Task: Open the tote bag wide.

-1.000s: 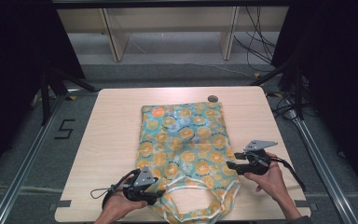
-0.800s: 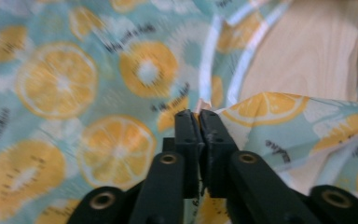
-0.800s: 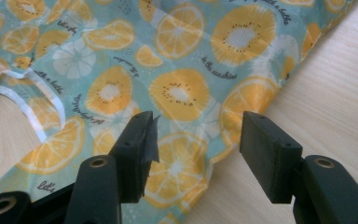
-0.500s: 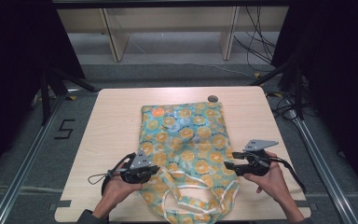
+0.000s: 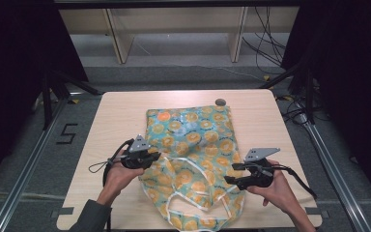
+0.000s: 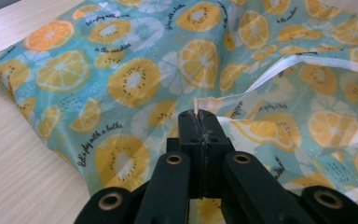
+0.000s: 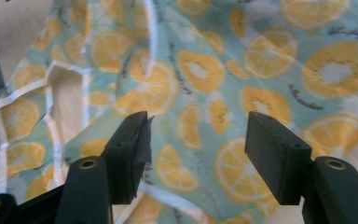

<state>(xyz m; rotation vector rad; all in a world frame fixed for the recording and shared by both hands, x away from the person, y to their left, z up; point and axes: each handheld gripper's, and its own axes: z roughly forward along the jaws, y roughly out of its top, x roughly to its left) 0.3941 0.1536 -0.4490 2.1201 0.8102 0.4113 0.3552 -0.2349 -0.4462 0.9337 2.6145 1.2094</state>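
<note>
A teal bag (image 5: 193, 140) printed with orange and kiwi slices lies flat on the wooden table (image 5: 121, 116), its white-edged handles (image 5: 193, 205) toward the person. My left gripper (image 5: 149, 157) is at the bag's left edge. In the left gripper view it (image 6: 199, 116) is shut on a thin fold of the bag's edge (image 6: 196, 103). My right gripper (image 5: 230, 180) hovers over the bag's lower right part. Its jaws stand wide open (image 7: 200, 133) above the printed fabric (image 7: 205, 74), with nothing between them.
A small dark round object (image 5: 220, 102) sits on the table by the bag's far right corner. Bare wood runs along the table's left and right sides. Metal rails (image 5: 24, 174) flank the table, and cables (image 5: 270, 53) lie on the floor beyond.
My left gripper has moved away from the person along the bag's left side, drawing the pinched edge with it. The right gripper has drifted slightly toward the person.
</note>
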